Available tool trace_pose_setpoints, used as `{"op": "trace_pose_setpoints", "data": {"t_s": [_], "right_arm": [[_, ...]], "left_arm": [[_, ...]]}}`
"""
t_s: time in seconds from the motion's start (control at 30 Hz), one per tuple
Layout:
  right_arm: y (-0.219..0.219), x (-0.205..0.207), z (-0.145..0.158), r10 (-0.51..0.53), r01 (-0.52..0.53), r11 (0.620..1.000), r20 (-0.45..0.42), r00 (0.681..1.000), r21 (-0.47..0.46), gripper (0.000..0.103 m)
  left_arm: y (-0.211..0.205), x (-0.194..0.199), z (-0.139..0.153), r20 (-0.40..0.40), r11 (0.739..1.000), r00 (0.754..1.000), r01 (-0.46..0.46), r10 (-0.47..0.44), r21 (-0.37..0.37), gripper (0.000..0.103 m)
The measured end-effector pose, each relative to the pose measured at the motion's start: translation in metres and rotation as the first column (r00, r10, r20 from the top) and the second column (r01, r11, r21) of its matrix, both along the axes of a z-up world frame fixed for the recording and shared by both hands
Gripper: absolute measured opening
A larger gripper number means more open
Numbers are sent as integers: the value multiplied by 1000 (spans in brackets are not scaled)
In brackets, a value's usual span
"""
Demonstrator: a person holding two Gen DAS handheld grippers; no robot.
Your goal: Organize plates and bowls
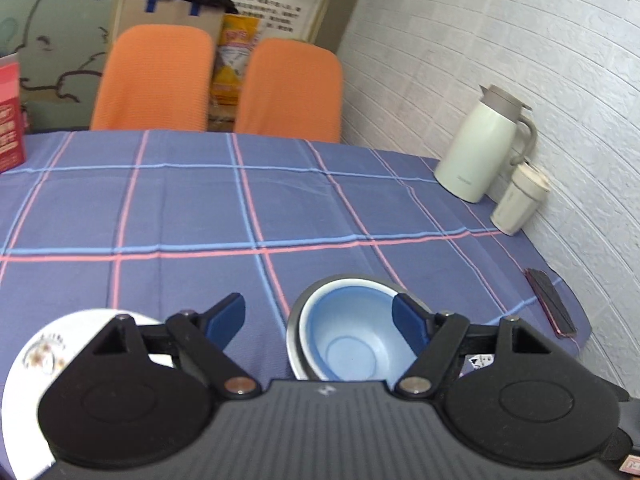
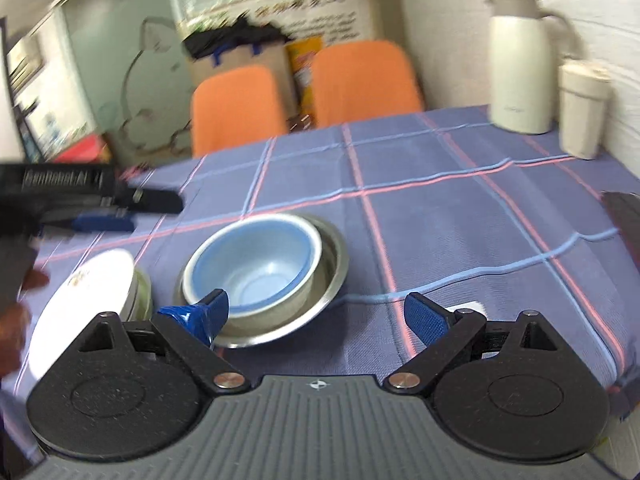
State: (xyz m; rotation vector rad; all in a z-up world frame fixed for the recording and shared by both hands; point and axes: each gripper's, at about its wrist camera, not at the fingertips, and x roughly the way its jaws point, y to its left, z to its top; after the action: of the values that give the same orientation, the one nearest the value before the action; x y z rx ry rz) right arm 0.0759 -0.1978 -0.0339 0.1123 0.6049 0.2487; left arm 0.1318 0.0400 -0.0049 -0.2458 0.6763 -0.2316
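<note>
Tablecloth [image 2: 460,240], checked blue, bears a steel bowl [image 2: 332,280] with a blue bowl [image 2: 260,264] nested inside; just left lies a white plate [image 2: 80,308]. Both grippers, left [image 1: 320,316] and right [image 2: 316,316], hover near the bowls, fingers spread, gripping nothing.

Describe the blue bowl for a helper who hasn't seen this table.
On the checked tablecloth, near the front edge, sits a steel bowl. The blue bowl is nested inside it. The white plate beside it is flat and patterned.
</note>
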Motion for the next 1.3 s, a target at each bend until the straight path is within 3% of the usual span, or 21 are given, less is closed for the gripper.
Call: {"op": "trace_pose_setpoints", "data": {"t_s": [0.13,0.27,0.43,0.6,0.8,0.97,1.3], "right_arm": [[4,0,-7,-57,58,998,28,998,-33,82],[6,6,-11,-113,112,992,-2,994,-63,82],[-1,2,-7,-214,214,977,-18,977,3,82],[-14,-5,-2,-169,168,981,0,986,98,82],[-16,-15,0,-174,172,980,14,985,105,83],[-11,-23,2,-203,201,978,40,978,56,83],[-15,-27,0,-211,209,976,17,977,64,83]], "left_arm": [[-5,-13,-8,28,996,996,-83,82,32,75],[-11,-14,-13,36,989,994,-110,106,102,75],[-13,-19,-13,44,990,993,-114,111,82,75],[-16,-22,-11,45,991,992,-121,118,66,75],[-26,-28,-12,47,990,994,-107,103,90,75],[-34,-32,-14,51,982,992,-122,115,146,75],[-41,-41,-11,72,976,992,-118,106,184,75]]}}
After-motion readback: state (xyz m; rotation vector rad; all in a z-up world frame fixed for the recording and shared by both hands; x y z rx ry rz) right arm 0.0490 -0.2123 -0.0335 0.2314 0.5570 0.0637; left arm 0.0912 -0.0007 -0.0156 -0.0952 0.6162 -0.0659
